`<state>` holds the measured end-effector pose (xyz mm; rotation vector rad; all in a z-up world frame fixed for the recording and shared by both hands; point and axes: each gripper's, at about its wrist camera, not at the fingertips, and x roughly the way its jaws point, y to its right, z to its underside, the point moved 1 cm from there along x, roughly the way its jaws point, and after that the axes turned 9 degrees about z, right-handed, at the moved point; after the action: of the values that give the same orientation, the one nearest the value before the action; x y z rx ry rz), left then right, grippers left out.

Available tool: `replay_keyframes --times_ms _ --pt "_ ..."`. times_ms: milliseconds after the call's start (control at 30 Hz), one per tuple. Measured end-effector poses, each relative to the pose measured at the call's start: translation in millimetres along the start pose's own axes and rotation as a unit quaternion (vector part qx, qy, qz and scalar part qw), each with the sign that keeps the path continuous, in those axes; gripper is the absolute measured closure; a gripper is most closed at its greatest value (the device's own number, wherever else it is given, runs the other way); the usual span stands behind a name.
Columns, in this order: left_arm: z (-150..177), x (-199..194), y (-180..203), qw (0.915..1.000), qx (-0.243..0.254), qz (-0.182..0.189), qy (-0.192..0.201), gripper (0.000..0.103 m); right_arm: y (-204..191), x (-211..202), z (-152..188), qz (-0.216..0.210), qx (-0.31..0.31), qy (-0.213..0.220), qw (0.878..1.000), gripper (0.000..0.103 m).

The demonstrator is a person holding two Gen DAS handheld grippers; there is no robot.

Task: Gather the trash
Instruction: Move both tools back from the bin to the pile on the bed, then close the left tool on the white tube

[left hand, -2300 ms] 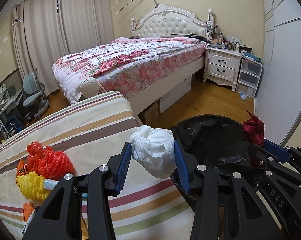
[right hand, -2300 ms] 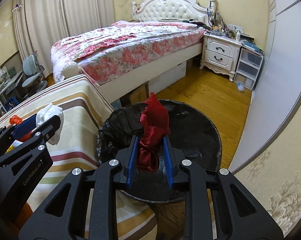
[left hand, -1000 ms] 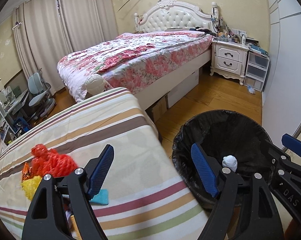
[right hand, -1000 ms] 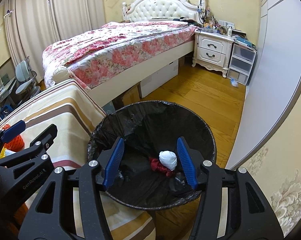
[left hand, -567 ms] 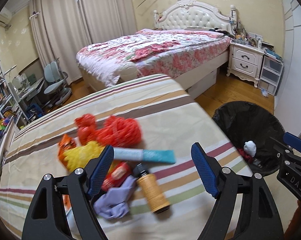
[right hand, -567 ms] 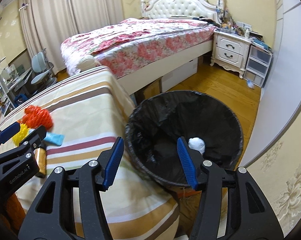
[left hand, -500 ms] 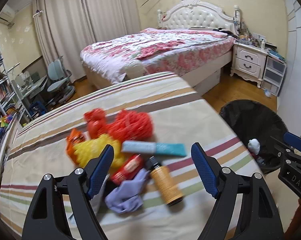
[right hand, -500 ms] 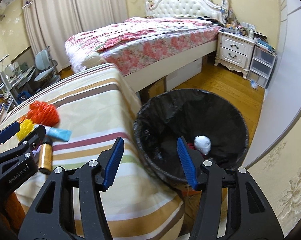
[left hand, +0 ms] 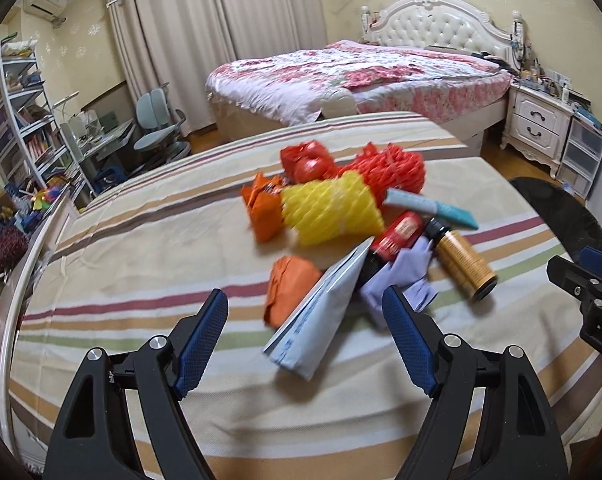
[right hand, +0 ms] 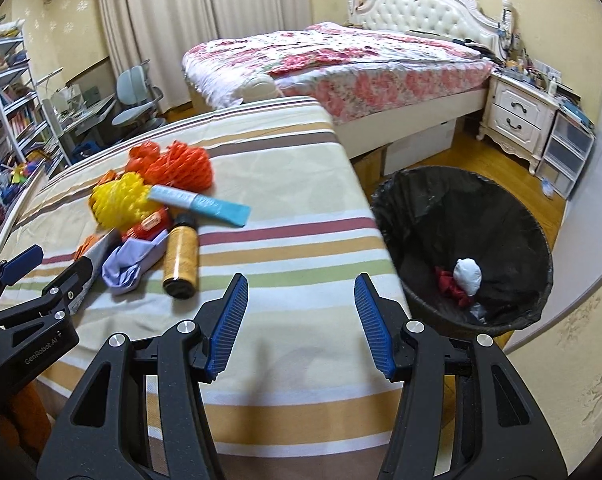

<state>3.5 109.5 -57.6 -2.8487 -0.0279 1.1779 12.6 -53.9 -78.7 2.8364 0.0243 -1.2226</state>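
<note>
Bedroom, striped tabletop (left hand: 141, 264) beside lined bin (right hand: 417, 200). Trash pile mid-tabletop: yellow net (left hand: 333, 212), grey pouch (left hand: 321, 312), amber bottle (right hand: 180, 258).

Left gripper (left hand: 305, 340) jaws spread, empty, facing pouch: straddle pouch, pinch firmly.

Right gripper (right hand: 299, 320) jaws spread, empty: take bottle across its body.

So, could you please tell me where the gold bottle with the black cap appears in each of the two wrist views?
Left wrist view: gold bottle lies right of centre, beyond the right tong.
Right wrist view: gold bottle lies left of centre, beyond the left tong.
Shared landmark: the lilac cloth beside it in both views.
</note>
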Motion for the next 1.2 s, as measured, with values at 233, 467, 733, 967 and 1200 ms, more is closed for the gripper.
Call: replay_keyframes --times_ms 233,467,733,967,1200 --pt "11 -1 -9 1.0000 -0.001 -0.002 -0.001 0.039 -16 0 6 -0.008 -0.013 -0.004 1.000 0.049" --pt "18 4 -7 0.9997 0.009 0.019 -0.012 0.065 -19 3 8 -0.010 -0.016 -0.009 1.000 0.049" --pt "20 3 -8 0.9989 0.012 0.044 -0.012 0.085 -19 3 7 -0.010 -0.016 -0.010 1.000 0.049" --pt "21 -12 -10 0.9981 0.008 0.061 0.000 0.090 -23 5 7 -0.013 -0.020 -0.009 1.000 0.049" --pt "27 -26 -27 0.9982 -0.011 0.059 0.006 0.090 -27 3 7 -0.016 -0.023 -0.008 1.000 0.049"
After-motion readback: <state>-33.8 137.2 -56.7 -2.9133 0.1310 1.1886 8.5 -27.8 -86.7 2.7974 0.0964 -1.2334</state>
